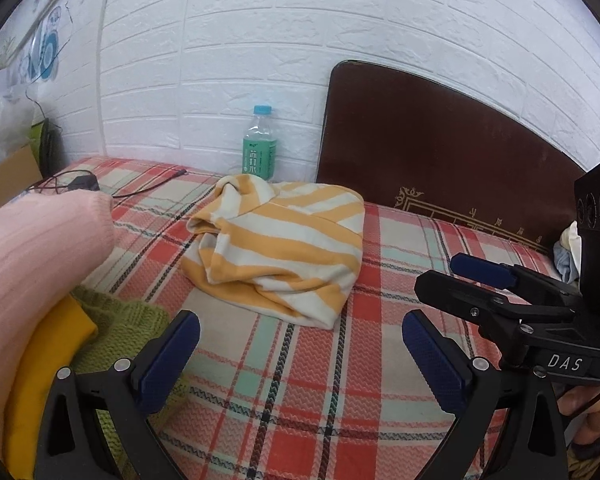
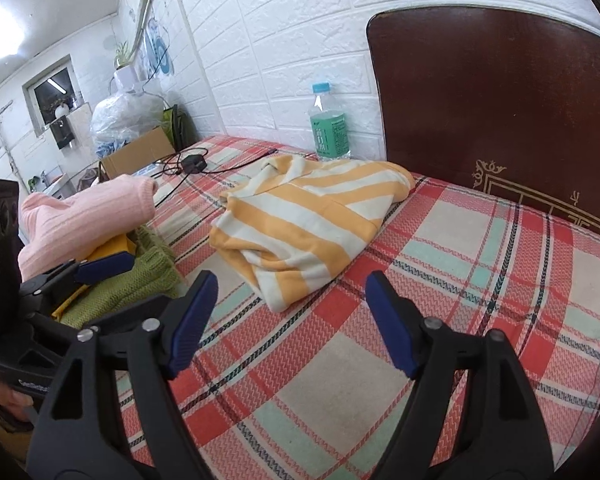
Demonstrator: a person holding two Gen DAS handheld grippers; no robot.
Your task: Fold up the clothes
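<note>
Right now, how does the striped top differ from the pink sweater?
The striped top is yellow-and-white, lying alone and loosely folded on the plaid sheet. The pink sweater is plain, ribbed, and sits atop a stack of other clothes. Neither is gripped.

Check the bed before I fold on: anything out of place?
A water bottle stands upright on the bed by the wall, just behind the striped shirt; a charger and its cable lie near the pink sweater.

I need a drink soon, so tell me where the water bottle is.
The bottle stands upright at the far edge of the bed against the white brick wall, just left of the dark headboard and behind the striped shirt, in both views.
</note>
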